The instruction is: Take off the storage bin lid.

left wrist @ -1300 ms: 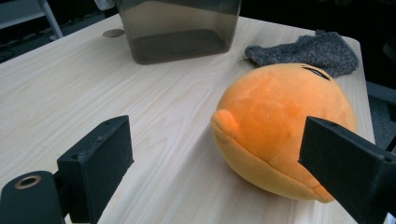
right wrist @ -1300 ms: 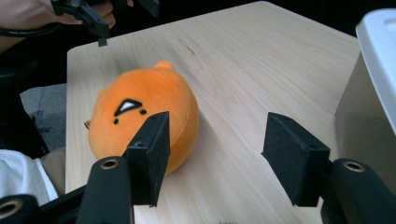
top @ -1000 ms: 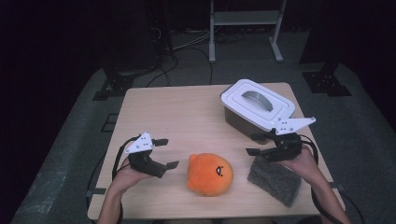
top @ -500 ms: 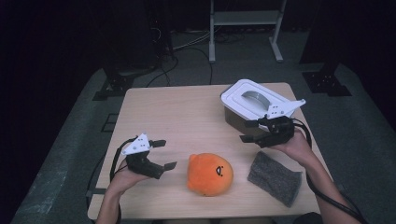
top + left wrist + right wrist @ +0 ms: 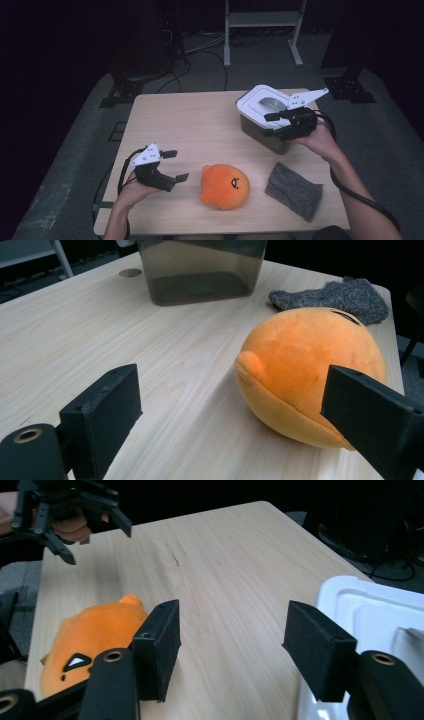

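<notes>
Across the middle of the dark room stands a pale wooden table (image 5: pixel 200 125), the largest thing in sight. At its far right sits a grey storage box (image 5: pixel 260 131) with a white lid (image 5: pixel 256 102) that carries a grey handle. Near the front edge, about centre, lies a round orange plush toy (image 5: pixel 225 186) with a small face, and to its right, apart from it, a grey knitted cloth (image 5: pixel 294 190) lies flat on the wood. Over the near right part of the box hangs the right gripper (image 5: pixel 272 125), jaws apart with nothing between them, just above the lid. At the near left, the left gripper (image 5: pixel 174 165) is held just above the table beside the plush toy, jaws wide apart and empty.
</notes>
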A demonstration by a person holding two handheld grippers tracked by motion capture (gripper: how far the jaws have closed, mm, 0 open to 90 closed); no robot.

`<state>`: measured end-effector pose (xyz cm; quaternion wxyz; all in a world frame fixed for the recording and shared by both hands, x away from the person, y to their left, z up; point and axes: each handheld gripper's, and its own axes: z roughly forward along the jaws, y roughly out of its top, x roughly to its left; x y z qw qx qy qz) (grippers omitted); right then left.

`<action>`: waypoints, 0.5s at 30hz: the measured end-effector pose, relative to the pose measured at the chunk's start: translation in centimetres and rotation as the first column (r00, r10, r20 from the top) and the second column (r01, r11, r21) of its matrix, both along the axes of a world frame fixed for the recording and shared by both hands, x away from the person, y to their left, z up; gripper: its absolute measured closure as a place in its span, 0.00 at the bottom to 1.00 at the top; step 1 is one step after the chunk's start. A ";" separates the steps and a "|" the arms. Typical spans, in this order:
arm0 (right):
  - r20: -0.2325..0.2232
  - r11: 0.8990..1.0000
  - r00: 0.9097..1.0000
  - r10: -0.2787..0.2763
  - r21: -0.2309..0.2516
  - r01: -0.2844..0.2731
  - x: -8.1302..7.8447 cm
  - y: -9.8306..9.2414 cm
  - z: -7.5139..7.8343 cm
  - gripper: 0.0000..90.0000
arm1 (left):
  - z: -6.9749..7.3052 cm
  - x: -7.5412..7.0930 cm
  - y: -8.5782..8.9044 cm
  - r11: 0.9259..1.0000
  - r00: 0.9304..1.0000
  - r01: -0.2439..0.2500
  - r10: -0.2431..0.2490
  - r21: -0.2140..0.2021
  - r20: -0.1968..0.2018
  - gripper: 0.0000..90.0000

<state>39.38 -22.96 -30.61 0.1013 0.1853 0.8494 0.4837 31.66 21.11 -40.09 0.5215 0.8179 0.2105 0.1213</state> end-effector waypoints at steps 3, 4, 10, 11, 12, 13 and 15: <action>0.000 1.000 1.000 -0.010 -0.010 0.010 0.6 -0.3 0.3 0.42 | -0.1 0.0 -0.1 1.000 1.000 0.001 -0.001 0.000 -0.002 0.09; 0.001 1.000 1.000 -0.013 -0.010 0.013 0.8 -0.4 0.4 0.42 | -0.1 0.0 -0.1 1.000 1.000 0.001 -0.001 0.002 -0.002 0.09; -0.001 1.000 1.000 -0.026 -0.005 0.026 1.9 -0.9 0.6 0.42 | -0.1 0.1 -0.1 1.000 1.000 0.004 -0.004 -0.007 -0.009 0.09; -0.001 1.000 1.000 -0.028 -0.002 0.028 2.0 -0.9 0.6 0.42 | -0.2 0.2 -0.1 1.000 1.000 0.004 -0.004 -0.008 -0.010 0.09; -0.004 1.000 1.000 -0.029 0.000 0.029 2.2 -1.0 0.6 0.42 | -0.2 0.2 -0.2 1.000 1.000 0.005 -0.005 -0.007 -0.012 0.09; -0.007 1.000 1.000 -0.031 0.000 0.031 2.4 -1.1 0.6 0.42 | -0.2 0.2 -0.2 1.000 1.000 0.006 -0.006 -0.002 -0.012 0.09; -0.008 0.999 0.999 -0.035 0.001 0.035 2.7 -1.2 0.6 0.42 | -0.2 0.3 -0.2 1.000 1.000 0.007 -0.007 -0.004 -0.012 0.09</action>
